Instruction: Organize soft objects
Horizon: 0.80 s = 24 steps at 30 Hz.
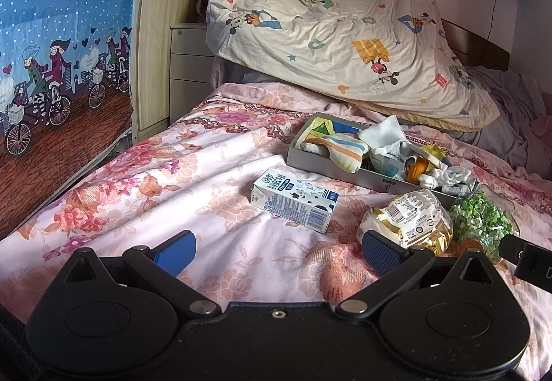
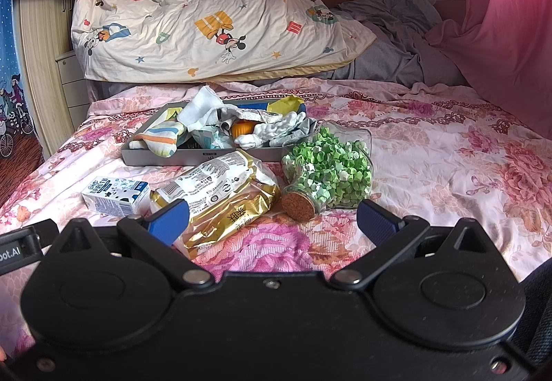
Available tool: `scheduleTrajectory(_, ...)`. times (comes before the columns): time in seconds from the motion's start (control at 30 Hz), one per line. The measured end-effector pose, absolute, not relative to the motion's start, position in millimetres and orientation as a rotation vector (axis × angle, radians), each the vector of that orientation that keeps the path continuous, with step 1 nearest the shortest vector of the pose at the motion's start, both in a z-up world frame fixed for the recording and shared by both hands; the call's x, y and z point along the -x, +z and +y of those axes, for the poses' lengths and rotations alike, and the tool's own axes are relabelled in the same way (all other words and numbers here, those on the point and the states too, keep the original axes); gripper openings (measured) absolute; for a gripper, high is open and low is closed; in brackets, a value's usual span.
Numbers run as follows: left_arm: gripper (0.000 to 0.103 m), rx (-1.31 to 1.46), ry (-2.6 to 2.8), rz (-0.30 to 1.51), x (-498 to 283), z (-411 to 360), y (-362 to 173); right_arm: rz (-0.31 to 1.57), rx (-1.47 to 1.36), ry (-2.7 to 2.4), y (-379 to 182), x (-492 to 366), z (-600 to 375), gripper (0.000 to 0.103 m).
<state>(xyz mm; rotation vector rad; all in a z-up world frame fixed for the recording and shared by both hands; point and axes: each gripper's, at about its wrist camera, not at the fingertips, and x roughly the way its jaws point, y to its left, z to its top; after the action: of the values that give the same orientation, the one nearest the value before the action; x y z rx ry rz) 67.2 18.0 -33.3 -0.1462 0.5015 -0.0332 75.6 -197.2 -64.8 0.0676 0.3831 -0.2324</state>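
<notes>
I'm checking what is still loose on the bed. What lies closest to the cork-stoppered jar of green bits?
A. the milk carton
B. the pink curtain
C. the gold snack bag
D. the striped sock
C: the gold snack bag lies right beside the jar, while the milk carton sits beyond the bag and the striped sock is in the tray.

You see a pink floral bedsheet (image 2: pixel 431 153), a cream cartoon-mouse quilt (image 2: pixel 207 8) at upper centre, a grey tray (image 2: pixel 145 158), a gold-and-white snack bag (image 2: pixel 224 194), green paper stars in a clear jar (image 2: pixel 327 170), and a white-and-blue carton (image 2: pixel 115 196).
</notes>
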Motion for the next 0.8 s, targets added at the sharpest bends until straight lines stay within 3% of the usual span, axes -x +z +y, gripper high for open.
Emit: scheduleTrajectory(0.8, 0.102, 0.141, -0.028, 0.525, -67.8, 16.5, -29.0, 0.391, -0.068, -0.236, -65.2, -73.2, -195.1, 0.102)
